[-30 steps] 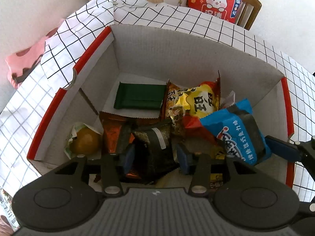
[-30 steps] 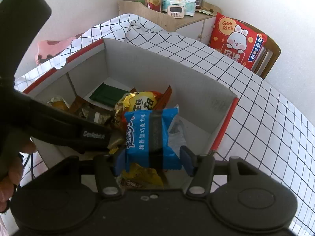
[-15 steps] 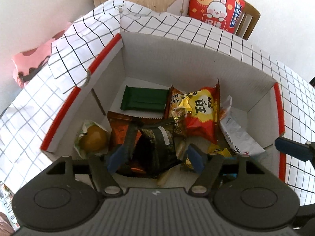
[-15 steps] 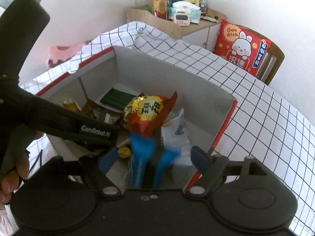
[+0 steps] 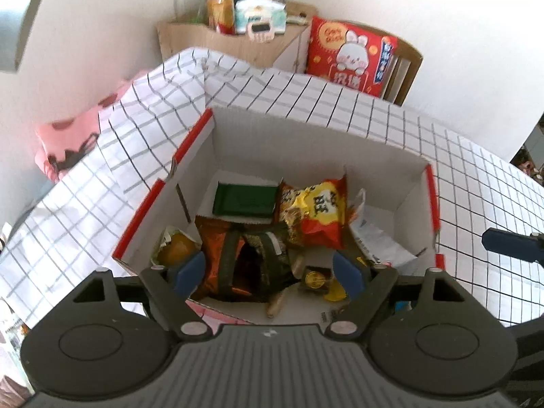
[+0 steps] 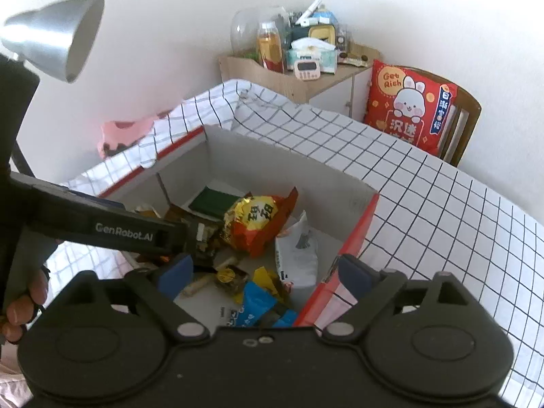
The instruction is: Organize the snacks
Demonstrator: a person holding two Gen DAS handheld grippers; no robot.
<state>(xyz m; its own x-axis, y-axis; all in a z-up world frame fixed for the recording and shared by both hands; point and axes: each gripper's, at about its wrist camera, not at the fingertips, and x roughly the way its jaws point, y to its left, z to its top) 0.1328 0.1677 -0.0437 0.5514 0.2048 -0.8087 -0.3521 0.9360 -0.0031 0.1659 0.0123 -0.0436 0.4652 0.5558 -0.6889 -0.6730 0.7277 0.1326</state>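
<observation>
A white cardboard box [image 5: 306, 142] with red rims holds several snack packets: a green one [image 5: 243, 199], a red-and-yellow one [image 5: 314, 212], an orange one [image 5: 217, 248], a dark one [image 5: 268, 255] and a white one [image 5: 377, 241]. My left gripper [image 5: 268, 272] hovers above the box's near edge, jaws opening, nothing between them. My right gripper [image 6: 265, 273] hangs over the box's [image 6: 272, 159] right near corner, jaws also opening and empty. The blue packet [image 6: 258, 306] lies loose on the box floor below it. The left gripper's arm [image 6: 102, 224] crosses the right wrist view.
The box stands on a black-checked white tablecloth [image 6: 442, 204]. Behind are a wooden cabinet [image 6: 295, 81] crowded with bottles, a red cushion [image 6: 408, 108] on a chair, a pink cloth [image 6: 122, 132] and a silver lamp [image 6: 51, 34]. A hand [image 6: 20, 306] holds the left tool.
The right gripper opened and the blue packet fell into the box. The left gripper let go of the dark packet. Both grippers rose and drew back from the box.
</observation>
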